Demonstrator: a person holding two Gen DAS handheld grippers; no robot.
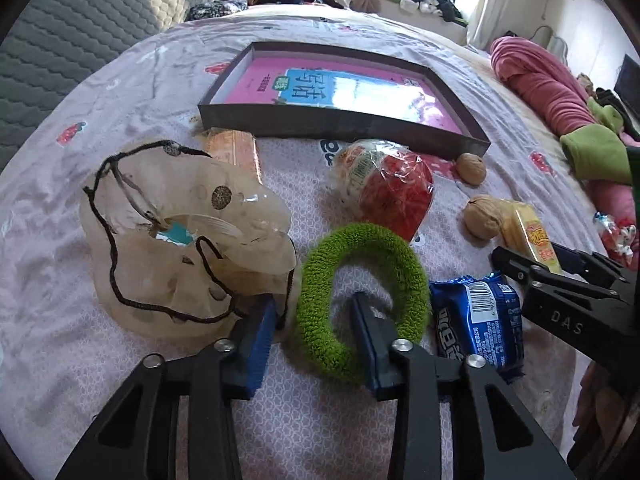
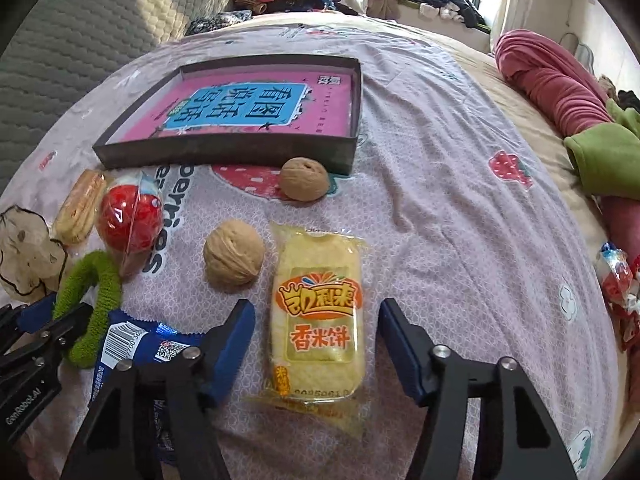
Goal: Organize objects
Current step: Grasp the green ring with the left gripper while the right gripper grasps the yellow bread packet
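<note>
In the left wrist view a green fuzzy ring [image 1: 360,300] lies on the bed sheet. My left gripper [image 1: 314,300] is shut on its left side, with one blue pad inside the ring and the other outside. The same grip shows at the left edge of the right wrist view, on the ring [image 2: 86,292]. My right gripper [image 2: 316,304] straddles a yellow rice-cracker packet [image 2: 316,320]. A thin strip of sheet shows on each side between pad and wrapper, so it is open. A dark shallow box [image 2: 224,152] holding a pink book sits behind.
Two walnuts [image 2: 234,260] [image 2: 304,179], a red-and-white wrapped snack [image 2: 130,216], an orange biscuit pack [image 2: 80,208], a blue cookie packet [image 1: 480,320] and a translucent drawstring pouch [image 1: 180,240] lie around. Pink blanket [image 1: 540,80] and wrapped sweets [image 2: 616,276] are at right.
</note>
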